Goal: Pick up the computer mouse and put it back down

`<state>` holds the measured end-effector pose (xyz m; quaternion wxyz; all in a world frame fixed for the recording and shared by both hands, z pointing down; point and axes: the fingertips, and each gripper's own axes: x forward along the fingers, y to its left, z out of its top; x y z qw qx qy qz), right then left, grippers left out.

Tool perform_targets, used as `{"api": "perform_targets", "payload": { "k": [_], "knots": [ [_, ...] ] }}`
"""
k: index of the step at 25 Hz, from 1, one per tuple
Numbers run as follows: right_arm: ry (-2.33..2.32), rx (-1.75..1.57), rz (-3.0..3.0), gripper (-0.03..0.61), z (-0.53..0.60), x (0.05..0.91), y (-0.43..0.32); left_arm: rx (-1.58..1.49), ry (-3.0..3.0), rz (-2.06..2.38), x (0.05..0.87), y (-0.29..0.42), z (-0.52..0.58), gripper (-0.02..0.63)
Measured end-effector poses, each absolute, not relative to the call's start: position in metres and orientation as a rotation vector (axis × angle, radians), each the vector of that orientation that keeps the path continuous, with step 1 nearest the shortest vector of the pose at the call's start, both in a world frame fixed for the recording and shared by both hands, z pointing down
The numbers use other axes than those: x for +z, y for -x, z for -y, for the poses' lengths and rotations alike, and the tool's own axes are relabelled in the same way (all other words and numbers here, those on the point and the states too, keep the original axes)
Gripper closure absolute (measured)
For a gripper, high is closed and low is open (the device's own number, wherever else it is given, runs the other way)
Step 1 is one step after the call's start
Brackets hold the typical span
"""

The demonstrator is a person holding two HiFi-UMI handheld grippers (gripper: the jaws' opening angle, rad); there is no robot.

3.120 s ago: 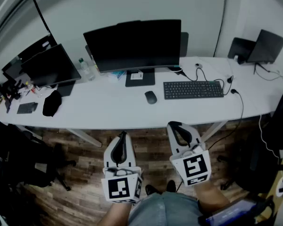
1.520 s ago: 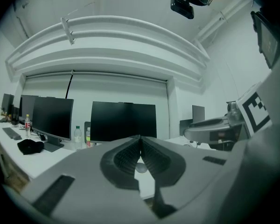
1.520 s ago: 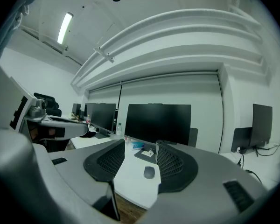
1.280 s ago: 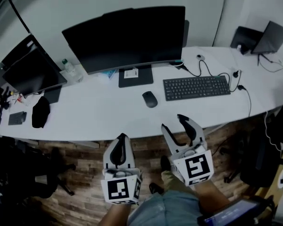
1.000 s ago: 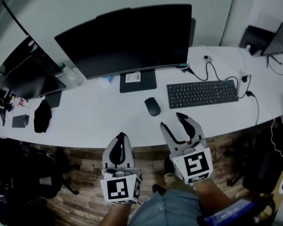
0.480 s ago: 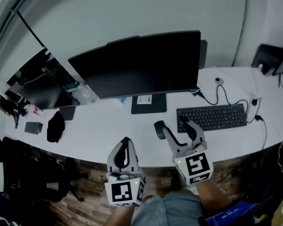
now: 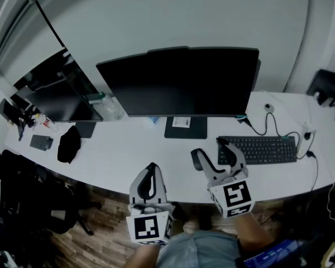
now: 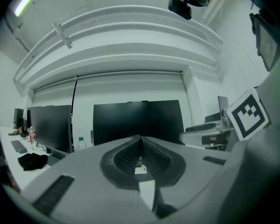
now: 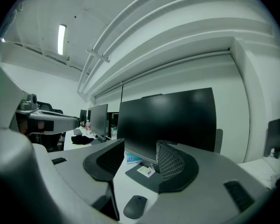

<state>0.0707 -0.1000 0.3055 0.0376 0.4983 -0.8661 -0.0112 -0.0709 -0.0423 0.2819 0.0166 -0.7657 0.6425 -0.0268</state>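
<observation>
The dark computer mouse [image 7: 196, 159] lies on the white desk [image 7: 128, 155] in front of the big monitor's stand. My right gripper [image 7: 210, 149] hovers level over the desk's front edge, open, and its left finger partly hides the mouse in the head view. In the right gripper view the mouse [image 9: 135, 206] sits low on the desk beneath the spread jaws of the right gripper [image 9: 141, 146], with nothing between the pads. My left gripper [image 7: 151, 169] hangs in front of the desk edge, shut and holding nothing; its jaws meet in the left gripper view [image 8: 140, 139].
A large black monitor [image 7: 184, 80] stands at mid desk, and a black keyboard [image 7: 257, 149] lies right of the mouse. Cables [image 7: 279, 133] run at the right. A second monitor [image 7: 61, 94], a bottle [image 7: 109, 106] and a black bundle [image 7: 70, 144] are at the left. A chair [image 7: 22, 194] stands below.
Both grippers have moved forward and upward to the desk. The right one, earlier short of the edge, now reaches over it beside the mouse. Its jaws opened before that advance.
</observation>
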Motion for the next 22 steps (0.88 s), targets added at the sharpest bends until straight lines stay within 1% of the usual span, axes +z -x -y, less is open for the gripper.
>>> {"api": "perform_targets", "payload": {
  "k": [10,18,22],
  "knots": [
    [-1.524,0.046,2.544,0.327,0.126,0.337,-0.047,-0.098,2.473,-1.985,0.301,0.101,0.077,0.606],
    [-1.511,0.170,2.429,0.302,0.144,0.389,-0.037,-0.154,2.584,-1.960,0.332,0.112,0.108,0.606],
    [-1.485,0.200,2.369,0.288,0.150,0.417,-0.032,-0.232,2.630,-1.956,0.355,0.118,0.121,0.606]
  ]
}}
